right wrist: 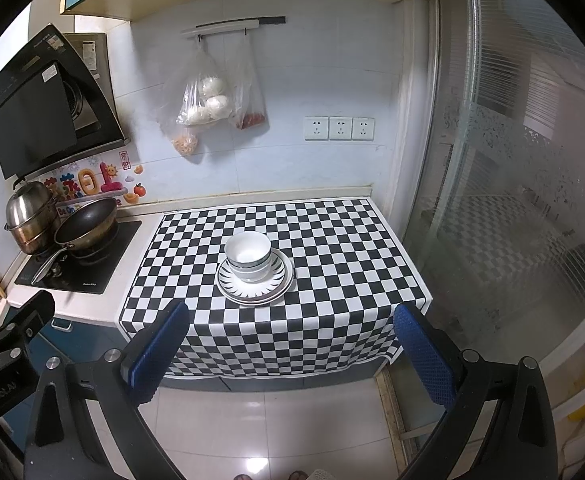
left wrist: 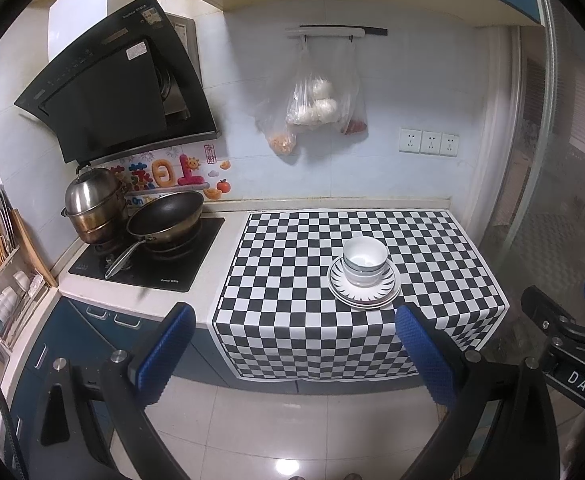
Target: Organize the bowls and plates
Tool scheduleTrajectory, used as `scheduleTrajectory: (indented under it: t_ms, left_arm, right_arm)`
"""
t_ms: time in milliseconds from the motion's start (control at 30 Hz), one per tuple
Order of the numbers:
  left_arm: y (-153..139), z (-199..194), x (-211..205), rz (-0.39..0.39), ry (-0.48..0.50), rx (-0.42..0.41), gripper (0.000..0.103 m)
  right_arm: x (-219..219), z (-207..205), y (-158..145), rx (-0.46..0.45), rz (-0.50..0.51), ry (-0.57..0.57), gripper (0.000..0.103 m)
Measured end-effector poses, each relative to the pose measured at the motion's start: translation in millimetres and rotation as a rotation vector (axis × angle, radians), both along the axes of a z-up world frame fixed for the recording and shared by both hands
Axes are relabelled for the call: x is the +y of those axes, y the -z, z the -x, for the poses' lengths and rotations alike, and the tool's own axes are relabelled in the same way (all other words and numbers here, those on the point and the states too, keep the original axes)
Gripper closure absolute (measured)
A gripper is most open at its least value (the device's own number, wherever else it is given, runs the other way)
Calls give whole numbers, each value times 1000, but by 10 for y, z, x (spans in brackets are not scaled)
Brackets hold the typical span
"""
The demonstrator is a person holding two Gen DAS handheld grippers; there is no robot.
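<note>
Bowls (left wrist: pixel 363 261) sit nested in a small stack right on top of the plates (left wrist: pixel 364 294), and the whole pile is parked on the checkered cloth (left wrist: pixel 292 264), a bit right of centre in the left wrist view and pretty much dead centre in the right wrist view. The top plate has a black spiky pattern round its rim, and the bowls are white with a dark band.

Both tongs hang back over the floor tiles at the bottom of the frames, well apart from the pile. The left gripper (left wrist: pixel 295 350) has its blue pads spread wide with nothing between them, and the right gripper (right wrist: pixel 291 346) is the same, wide open and empty.

Over at the middle left there's a frying pan (left wrist: pixel 166 216) and a steel pot (left wrist: pixel 94 202) on the stove (left wrist: pixel 180 264). Bags of food (left wrist: pixel 312 104) hang on the wall at upper centre.
</note>
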State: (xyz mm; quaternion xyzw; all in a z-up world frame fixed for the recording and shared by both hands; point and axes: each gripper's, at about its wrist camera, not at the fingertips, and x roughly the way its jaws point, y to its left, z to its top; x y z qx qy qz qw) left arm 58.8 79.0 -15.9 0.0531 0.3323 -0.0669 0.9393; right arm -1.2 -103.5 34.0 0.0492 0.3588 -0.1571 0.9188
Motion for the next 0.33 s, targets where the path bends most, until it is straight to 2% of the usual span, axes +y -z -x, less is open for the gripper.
scheduleTrajectory:
  t_ms: [333]
  left_arm:
    - [-15, 63, -88, 0, -23, -9, 0]
  right_arm:
    - [31, 38, -16, 4, 2, 2, 0]
